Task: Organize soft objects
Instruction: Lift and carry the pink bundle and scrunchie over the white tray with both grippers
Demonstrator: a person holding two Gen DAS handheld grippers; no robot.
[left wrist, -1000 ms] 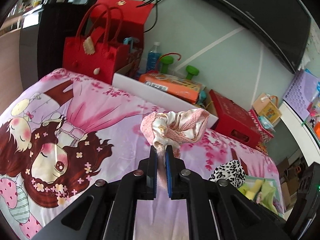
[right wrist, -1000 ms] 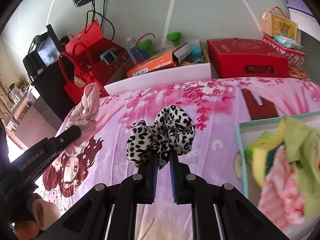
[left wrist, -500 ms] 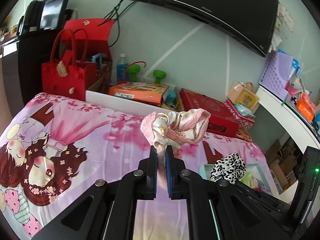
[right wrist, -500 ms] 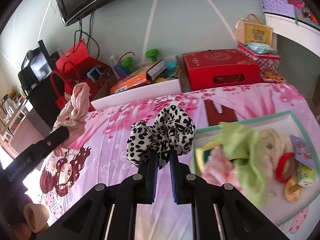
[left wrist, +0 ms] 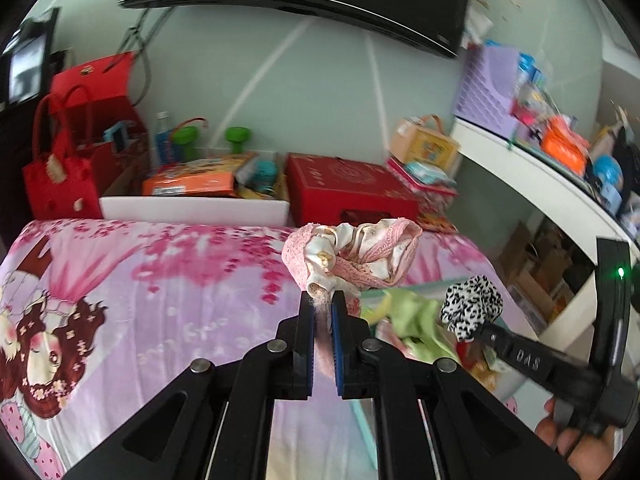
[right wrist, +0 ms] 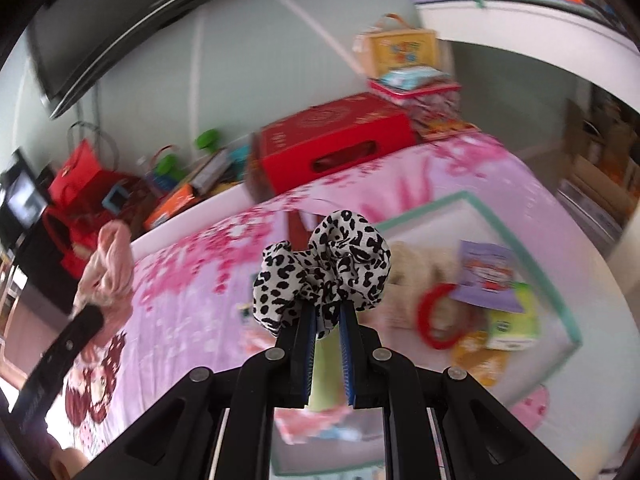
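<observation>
Both tools have swung toward the tray side of the bed since the earlier frames; we now see the mint-rimmed white tray directly under the right tool, where before it sat off to the side. We note the left tool clamped nearly shut on the pink lace-and-satin scrunchie, held clear above the pink cartoon-print bedsheet. We note the right tool likewise pinched on the black-and-white leopard-print scrunchie, hanging over the tray's near-left part. Inside the tray we see a red ring hair band, a cream fluffy item, a purple printed card and a light green cloth. Background is motion-blurred; a red cardboard box stands beyond the bed.
</observation>
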